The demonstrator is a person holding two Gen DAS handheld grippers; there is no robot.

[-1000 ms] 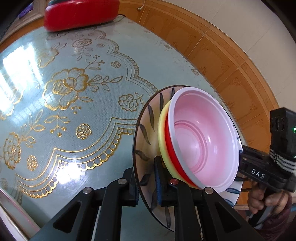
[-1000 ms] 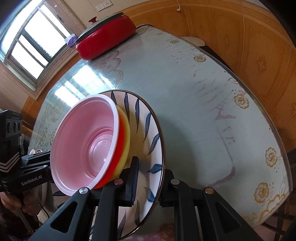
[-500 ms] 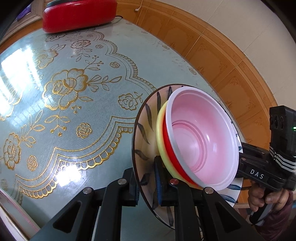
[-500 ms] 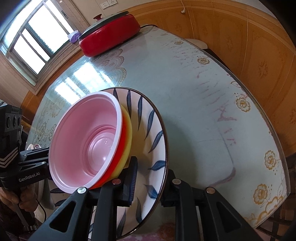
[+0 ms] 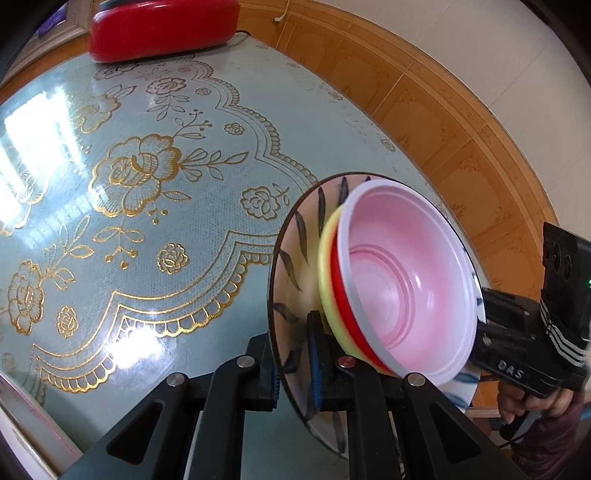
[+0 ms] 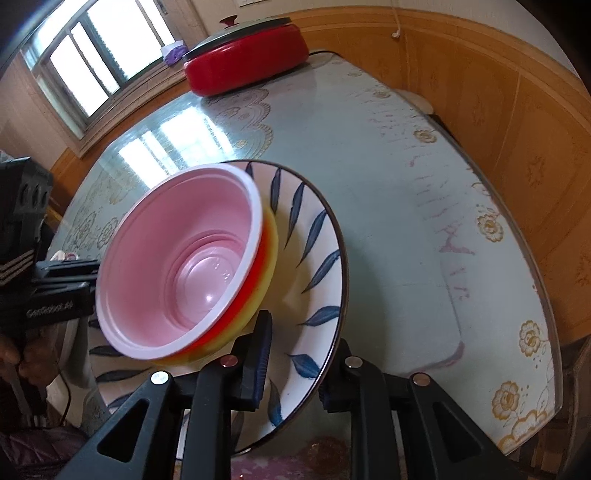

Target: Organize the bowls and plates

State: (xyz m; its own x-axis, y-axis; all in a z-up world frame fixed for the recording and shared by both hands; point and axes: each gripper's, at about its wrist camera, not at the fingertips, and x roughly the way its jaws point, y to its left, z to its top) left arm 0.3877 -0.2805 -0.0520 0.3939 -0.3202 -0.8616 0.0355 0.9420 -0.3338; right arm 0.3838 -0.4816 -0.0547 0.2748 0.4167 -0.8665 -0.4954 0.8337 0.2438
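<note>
A white plate with blue leaves (image 5: 295,258) (image 6: 314,236) carries a nested stack of bowls: pink (image 5: 410,280) (image 6: 184,258) inside red (image 5: 341,299), inside yellow (image 5: 327,258) (image 6: 269,240). My left gripper (image 5: 293,365) is shut on the plate's rim at one side. My right gripper (image 6: 295,354) is shut on the rim at the opposite side. Both hold the plate above the table, tilted in each view. Each gripper's body shows in the other's view.
The glass-topped table (image 5: 147,184) (image 6: 406,184) with a floral cloth lies below. A red electric pan with a lid (image 5: 162,26) (image 6: 247,62) stands at its far end. Wood-panelled wall (image 6: 517,110) runs along the table's right side.
Both grippers have carried the plate with the bowls forward and a little higher over the table. The grip on the rim is unchanged.
</note>
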